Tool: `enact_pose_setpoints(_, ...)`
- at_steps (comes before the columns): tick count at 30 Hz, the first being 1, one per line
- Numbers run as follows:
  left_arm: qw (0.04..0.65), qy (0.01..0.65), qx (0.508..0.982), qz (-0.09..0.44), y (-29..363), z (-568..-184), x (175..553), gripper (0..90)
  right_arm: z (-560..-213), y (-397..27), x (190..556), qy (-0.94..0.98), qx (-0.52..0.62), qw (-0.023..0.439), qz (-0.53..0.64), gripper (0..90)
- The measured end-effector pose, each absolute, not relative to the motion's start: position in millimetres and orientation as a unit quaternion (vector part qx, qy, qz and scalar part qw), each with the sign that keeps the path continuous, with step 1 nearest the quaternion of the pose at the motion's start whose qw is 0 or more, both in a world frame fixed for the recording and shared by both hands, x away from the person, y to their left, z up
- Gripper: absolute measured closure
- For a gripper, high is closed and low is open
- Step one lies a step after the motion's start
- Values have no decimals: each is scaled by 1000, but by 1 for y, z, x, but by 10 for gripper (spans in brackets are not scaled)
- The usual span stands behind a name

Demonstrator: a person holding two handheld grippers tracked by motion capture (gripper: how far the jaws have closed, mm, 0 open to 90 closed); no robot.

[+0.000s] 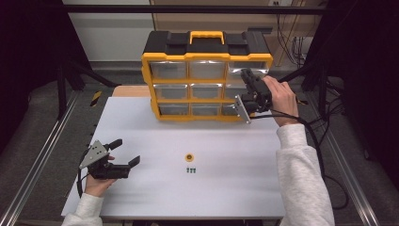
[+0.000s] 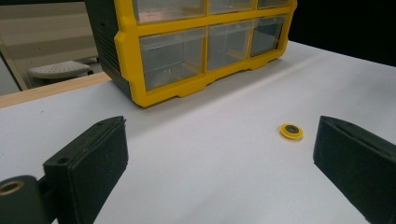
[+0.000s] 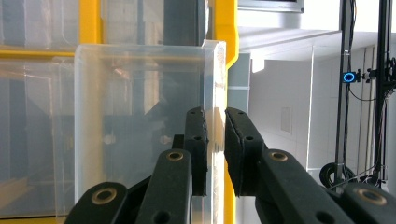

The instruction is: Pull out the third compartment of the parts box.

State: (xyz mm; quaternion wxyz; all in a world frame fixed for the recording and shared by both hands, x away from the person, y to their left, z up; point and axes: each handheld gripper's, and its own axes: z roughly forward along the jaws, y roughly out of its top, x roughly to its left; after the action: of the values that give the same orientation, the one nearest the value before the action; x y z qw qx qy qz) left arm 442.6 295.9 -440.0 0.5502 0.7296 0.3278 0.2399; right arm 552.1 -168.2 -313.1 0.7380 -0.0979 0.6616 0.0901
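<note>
A white table (image 1: pixel 226 188) stands on grey floor (image 1: pixel 42 113) between metal rails (image 1: pixel 37 165), with a pale wall (image 1: pixel 108 33) and what may be cables (image 1: pixel 291 47) behind.

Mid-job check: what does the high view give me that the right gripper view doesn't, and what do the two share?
High view alone: the left gripper resting open on the white table, the yellow ring and small green parts lying apart from it, and the organizer's handle.

Right gripper view alone: the pads pressing either side of a clear drawer's side wall, with the drawer standing out from the frame.

Both: the yellow drawer organizer and the right gripper at its right-hand column.
</note>
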Motion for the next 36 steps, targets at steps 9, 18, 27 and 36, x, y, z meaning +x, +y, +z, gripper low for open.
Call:
enact_pose_setpoints(9, 551, 326, 730, 240, 296, -440, 442, 27, -315, -169, 546, 660, -98, 739, 93, 795)
enact_pose_setpoints(18, 552, 325, 729, 241, 296, -438, 442, 27, -314, -170, 536, 660, -105, 738, 94, 795)
enact_pose_setpoints(27, 551, 326, 729, 241, 296, -439, 442, 27, -314, -171, 526, 660, -113, 736, 100, 794)
enact_pose_setpoints(36, 550, 326, 730, 241, 295, -439, 442, 27, -315, -172, 518, 657, -117, 737, 103, 795)
